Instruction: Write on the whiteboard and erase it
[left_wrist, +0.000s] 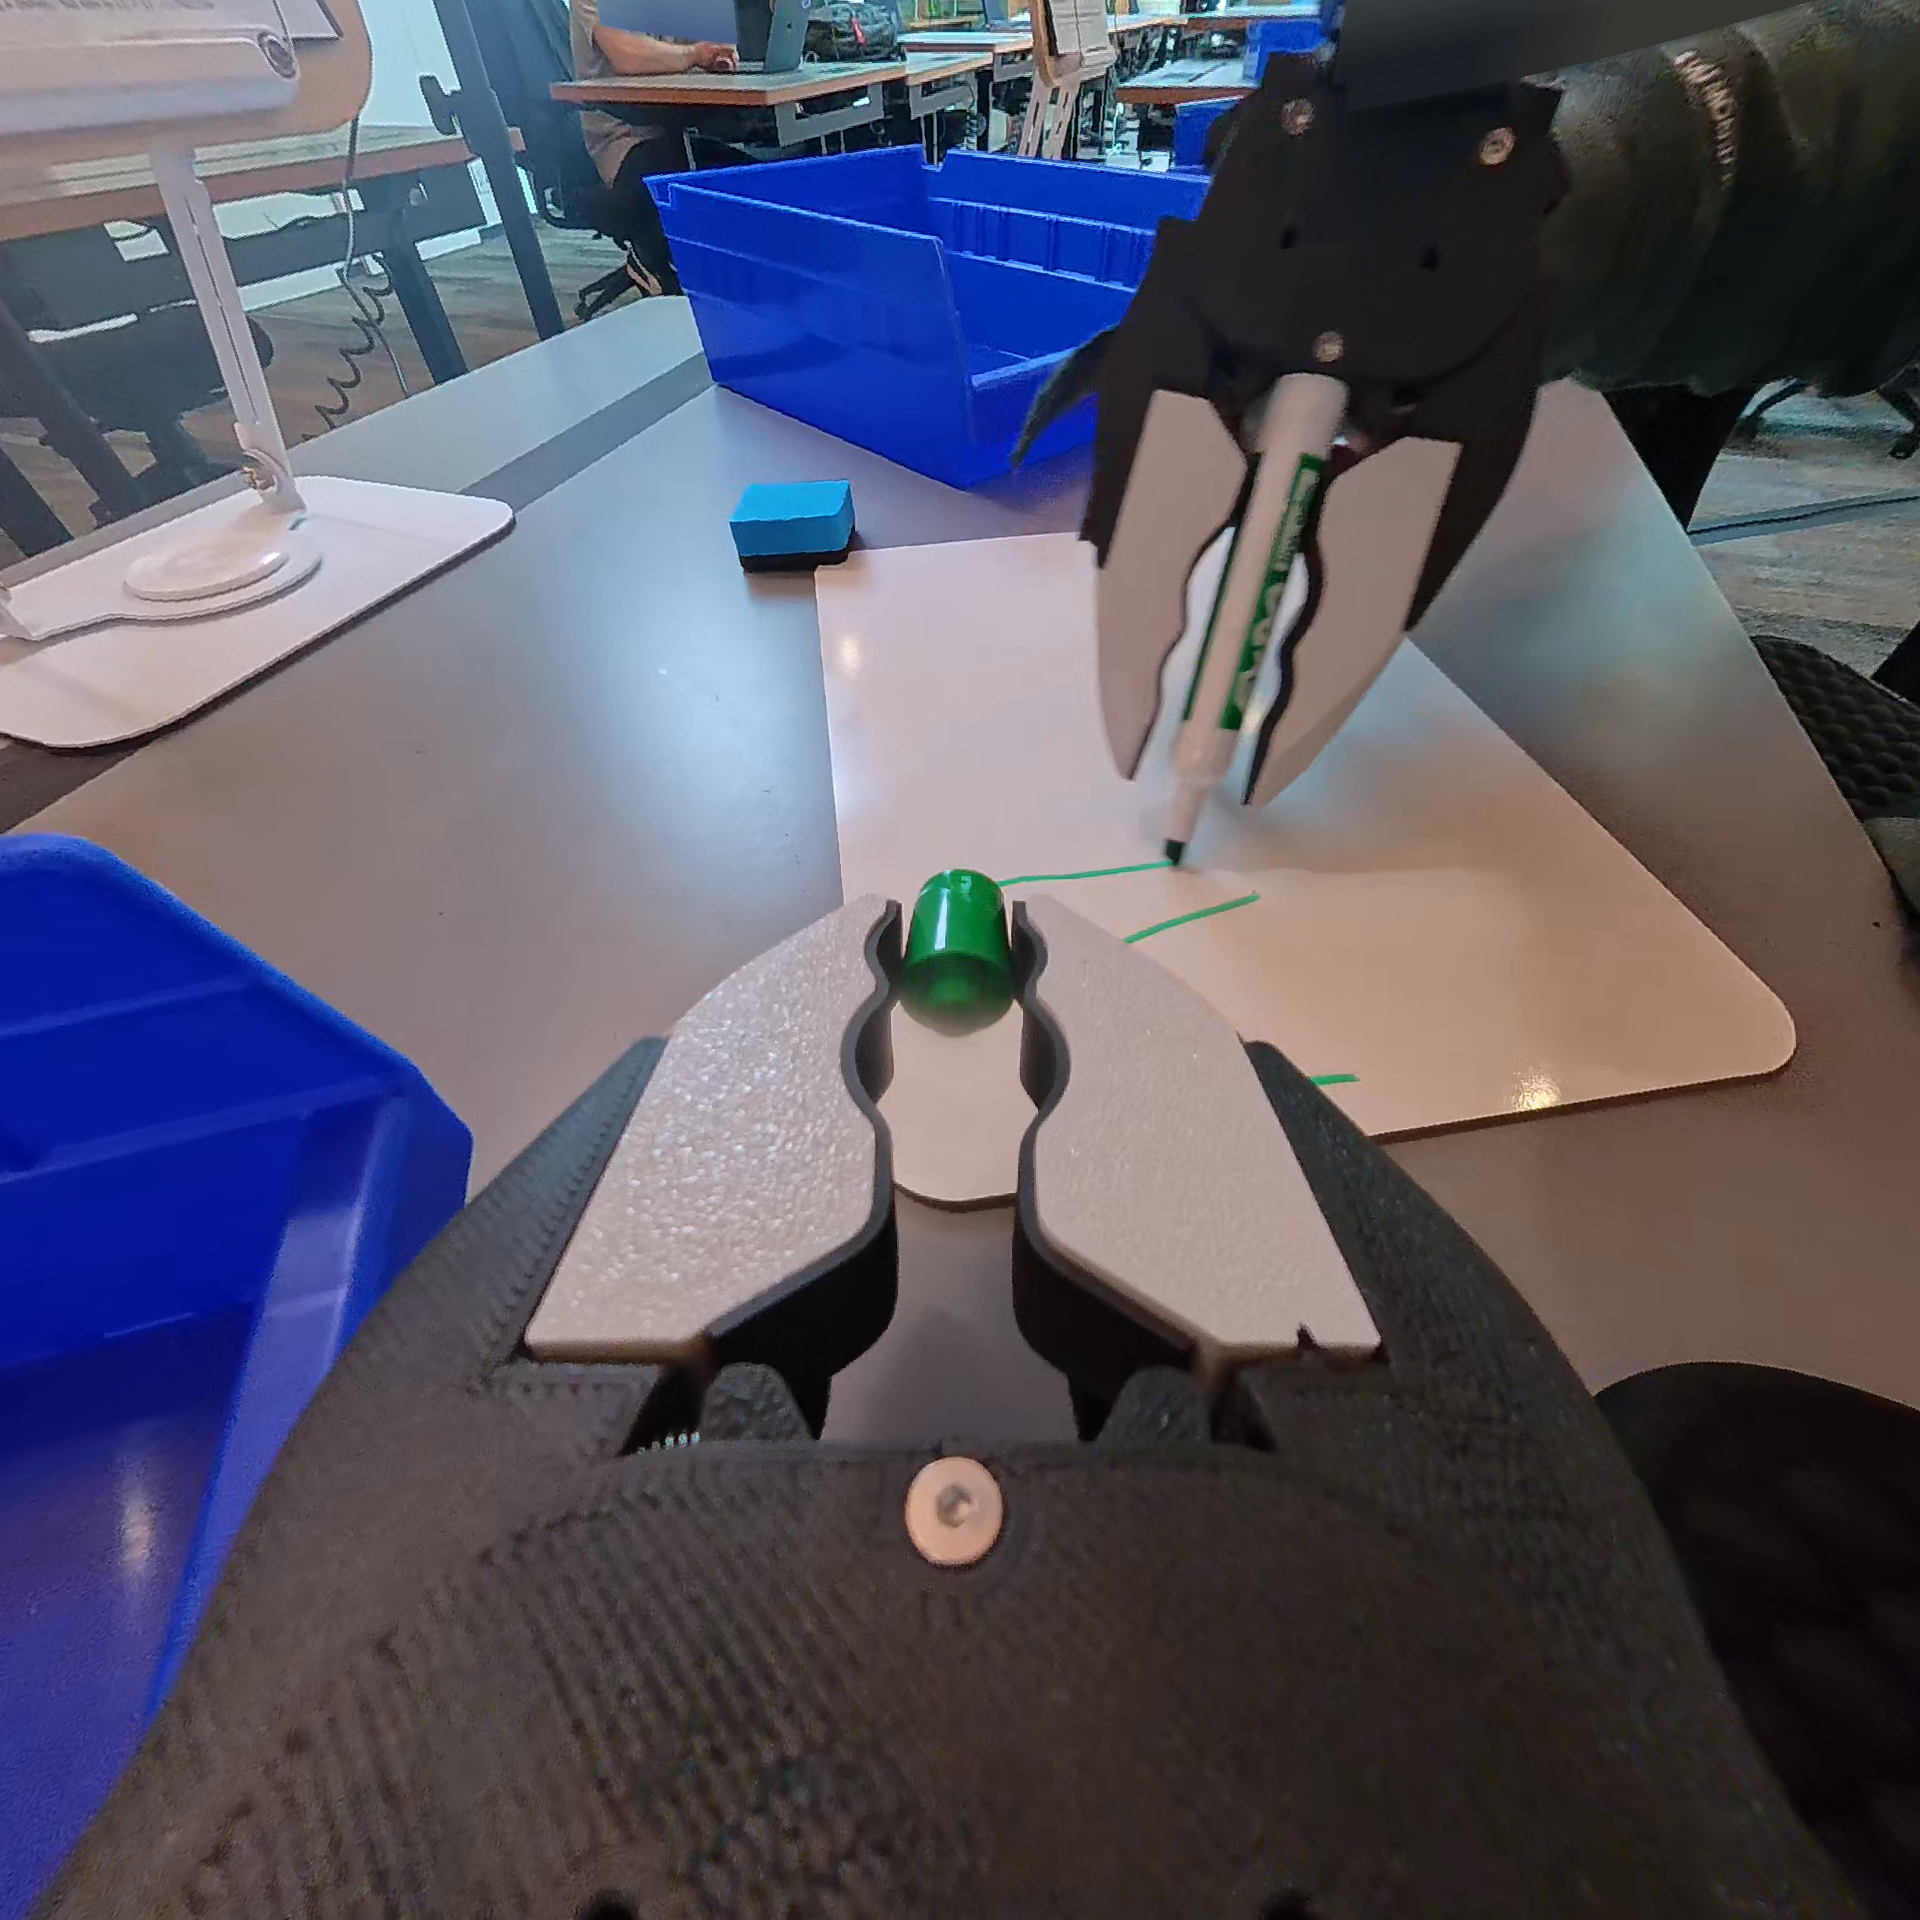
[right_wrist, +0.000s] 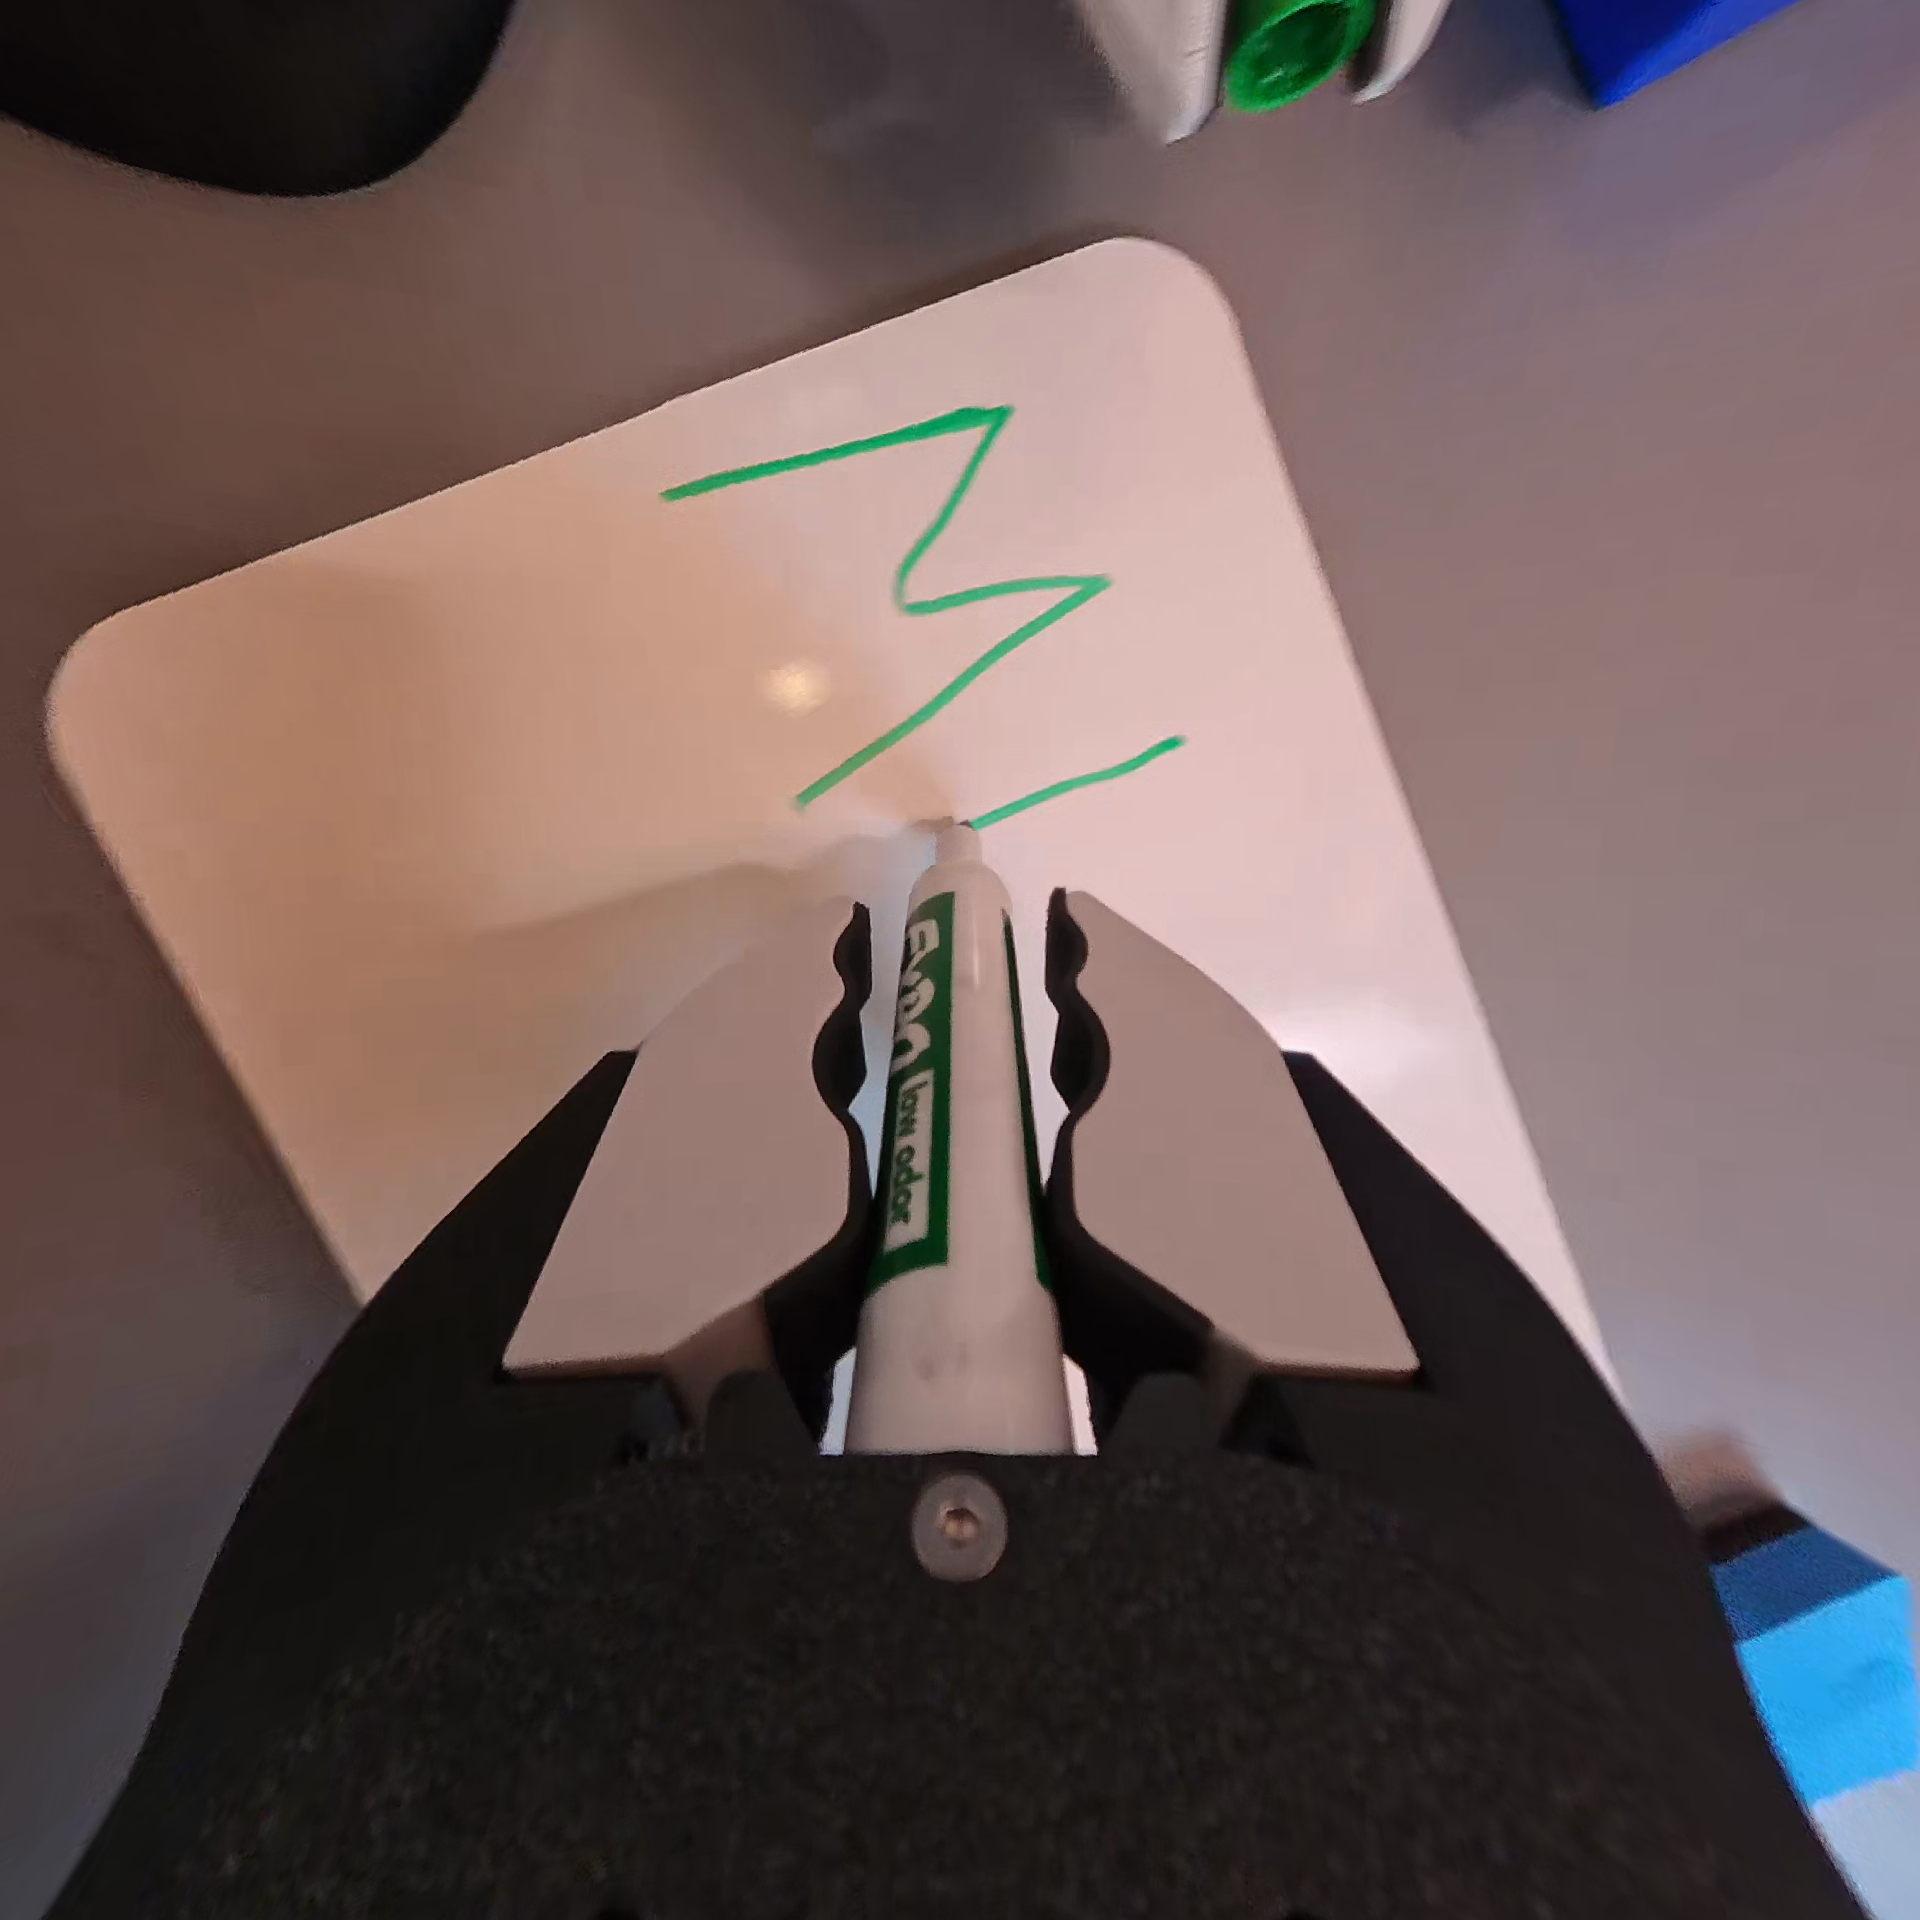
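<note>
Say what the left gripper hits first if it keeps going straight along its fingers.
Probably the right gripper and its green-labelled white marker, whose tip sits on the flat white whiteboard; depth unclear.

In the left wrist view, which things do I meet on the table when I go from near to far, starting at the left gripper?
Left gripper holding the green cap → marker tip on the whiteboard → blue eraser → far blue bin.

two grippers (left_wrist: 956, 914) (right_wrist: 956, 904), two blue bins (left_wrist: 894, 312), one whiteboard (right_wrist: 416, 779), marker (right_wrist: 956, 1143), cap (left_wrist: 954, 951), eraser (left_wrist: 792, 520).
</note>
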